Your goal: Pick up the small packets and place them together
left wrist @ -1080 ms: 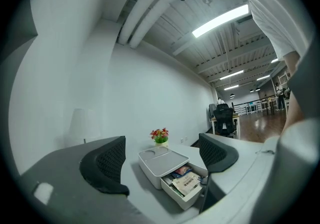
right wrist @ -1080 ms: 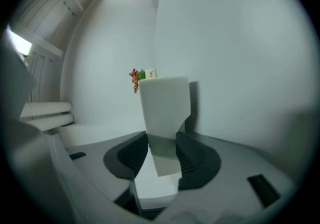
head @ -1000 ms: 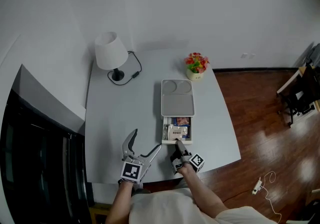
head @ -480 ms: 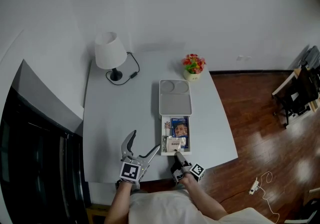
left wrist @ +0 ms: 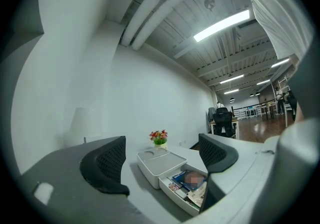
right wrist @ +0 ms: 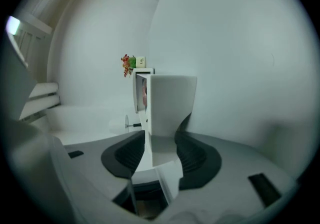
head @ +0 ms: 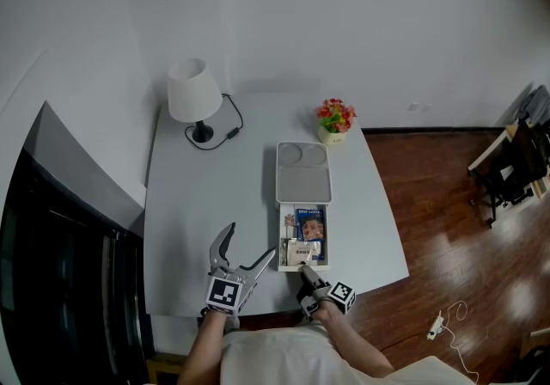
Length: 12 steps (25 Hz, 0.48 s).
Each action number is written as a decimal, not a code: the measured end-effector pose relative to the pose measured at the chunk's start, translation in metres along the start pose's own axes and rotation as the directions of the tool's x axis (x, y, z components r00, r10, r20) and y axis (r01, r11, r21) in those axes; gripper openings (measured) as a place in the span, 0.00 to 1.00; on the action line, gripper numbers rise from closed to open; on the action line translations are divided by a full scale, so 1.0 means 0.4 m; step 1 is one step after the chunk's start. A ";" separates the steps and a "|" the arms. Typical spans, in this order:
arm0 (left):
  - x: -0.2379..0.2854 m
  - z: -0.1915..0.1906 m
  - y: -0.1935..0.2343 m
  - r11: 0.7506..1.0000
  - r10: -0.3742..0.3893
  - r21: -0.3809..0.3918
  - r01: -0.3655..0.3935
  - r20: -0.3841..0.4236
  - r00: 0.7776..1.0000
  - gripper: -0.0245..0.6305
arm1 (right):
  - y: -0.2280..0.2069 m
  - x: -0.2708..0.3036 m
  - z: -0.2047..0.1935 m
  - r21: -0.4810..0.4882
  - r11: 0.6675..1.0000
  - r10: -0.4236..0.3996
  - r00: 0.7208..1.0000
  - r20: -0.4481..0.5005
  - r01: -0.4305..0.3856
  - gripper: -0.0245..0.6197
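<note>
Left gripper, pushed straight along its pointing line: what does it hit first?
Probably the white rectangular box, near the end where its drawer stands pulled out. The left gripper, jaws apart and empty, points level across bare grey table at it; depth is hard to judge.

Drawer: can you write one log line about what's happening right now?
drawer: pulled out, packets inside | right gripper: jaws just opening, drawer front between them | left gripper: open, empty

No legible text anywhere
</note>
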<state>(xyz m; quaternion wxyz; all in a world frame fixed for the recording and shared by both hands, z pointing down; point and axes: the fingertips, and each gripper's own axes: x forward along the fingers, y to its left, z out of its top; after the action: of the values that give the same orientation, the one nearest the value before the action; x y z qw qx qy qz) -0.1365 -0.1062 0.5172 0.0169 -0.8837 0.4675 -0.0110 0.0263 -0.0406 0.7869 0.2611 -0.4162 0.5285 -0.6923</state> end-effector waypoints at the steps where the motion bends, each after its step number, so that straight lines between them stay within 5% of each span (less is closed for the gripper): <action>1: 0.001 0.001 0.004 1.000 0.001 0.001 -0.001 -0.001 1.000 0.71 | 0.008 -0.006 -0.009 -0.022 1.000 -0.015 1.000 -0.016 0.015 0.37; 5: 0.013 0.003 0.013 1.000 -0.003 0.005 0.003 -0.007 1.000 0.71 | 0.014 -0.047 0.016 -0.162 0.985 -0.065 0.997 -0.031 0.059 0.37; 6: 0.015 0.003 0.016 1.000 -0.001 0.006 0.001 -0.006 1.000 0.71 | 0.014 -0.060 0.037 -0.197 0.978 -0.078 0.997 -0.018 0.072 0.42; 7: 0.015 0.000 0.021 1.000 0.002 0.006 -0.002 -0.005 1.000 0.71 | 0.018 -0.075 0.064 -0.224 0.971 -0.087 0.996 0.004 0.086 0.57; 12: 0.020 -0.005 0.039 1.000 0.008 -0.007 -0.008 0.007 1.000 0.71 | 0.121 -0.144 0.245 -0.391 0.915 -0.043 0.989 0.144 0.097 0.66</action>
<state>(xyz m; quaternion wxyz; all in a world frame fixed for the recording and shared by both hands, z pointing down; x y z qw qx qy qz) -0.1448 -0.1216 0.5188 0.0156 -0.8819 0.4712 -0.0061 0.1357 -0.0595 0.7329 0.1806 -0.5243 0.6241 -0.5504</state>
